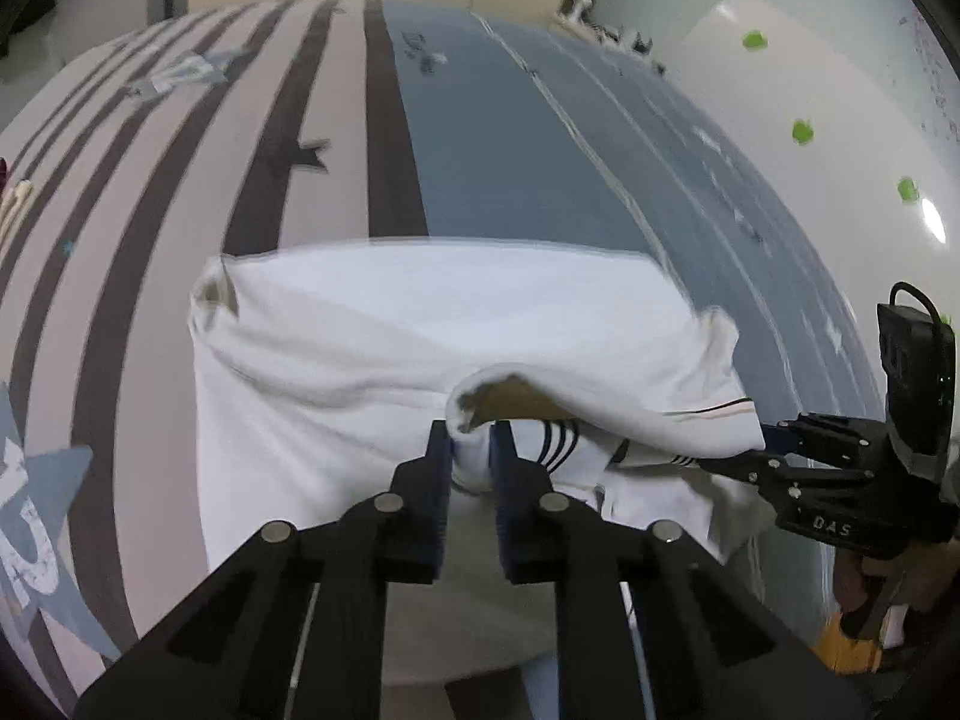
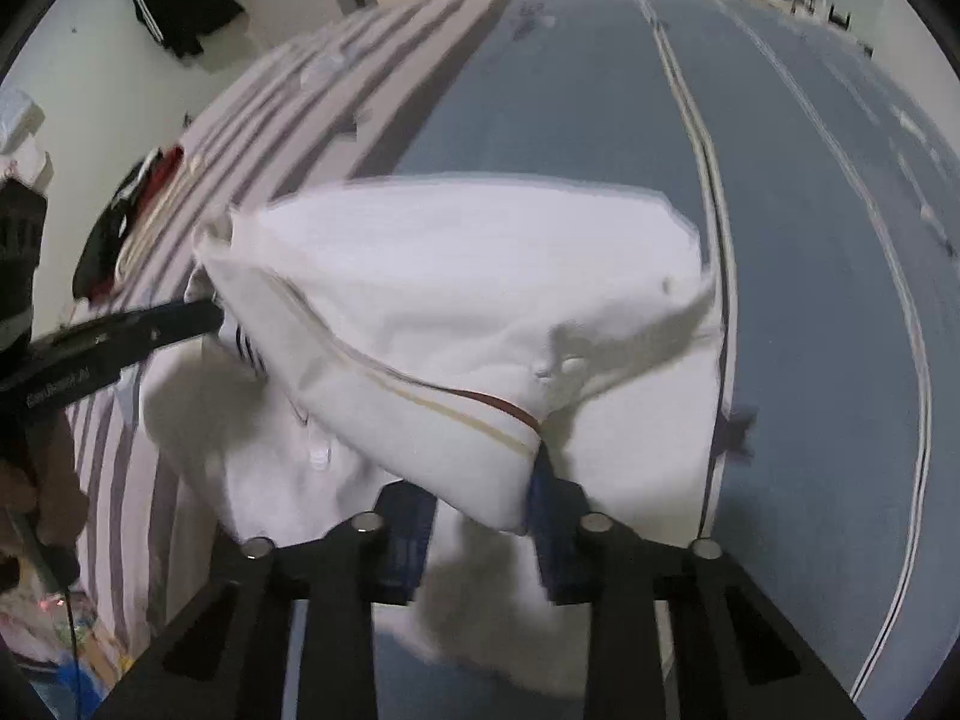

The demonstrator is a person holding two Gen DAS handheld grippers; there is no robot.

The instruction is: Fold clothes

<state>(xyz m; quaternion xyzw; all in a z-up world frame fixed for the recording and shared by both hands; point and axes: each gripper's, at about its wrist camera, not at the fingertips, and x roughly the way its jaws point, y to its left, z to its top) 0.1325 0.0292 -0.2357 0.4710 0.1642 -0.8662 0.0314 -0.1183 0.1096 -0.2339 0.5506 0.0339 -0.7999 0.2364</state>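
White shirt (image 1: 420, 348) hangs over the bed (image 1: 510, 180), its near edge running 9-to-3 o'clock between left fingers (image 1: 471, 456) and right fingers (image 2: 480, 498), both clamped on it, cloth stretching toward 12.

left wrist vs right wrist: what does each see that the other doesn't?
Only the left wrist view: green stickers on the wall, and the right gripper from the side.

Only the right wrist view: a black jacket hanging on the wall, dark and red clothes piled at the bed's edge, and the left gripper from the side.

Both: the white shirt lifted over the striped bedsheet, each gripper pinching an edge.
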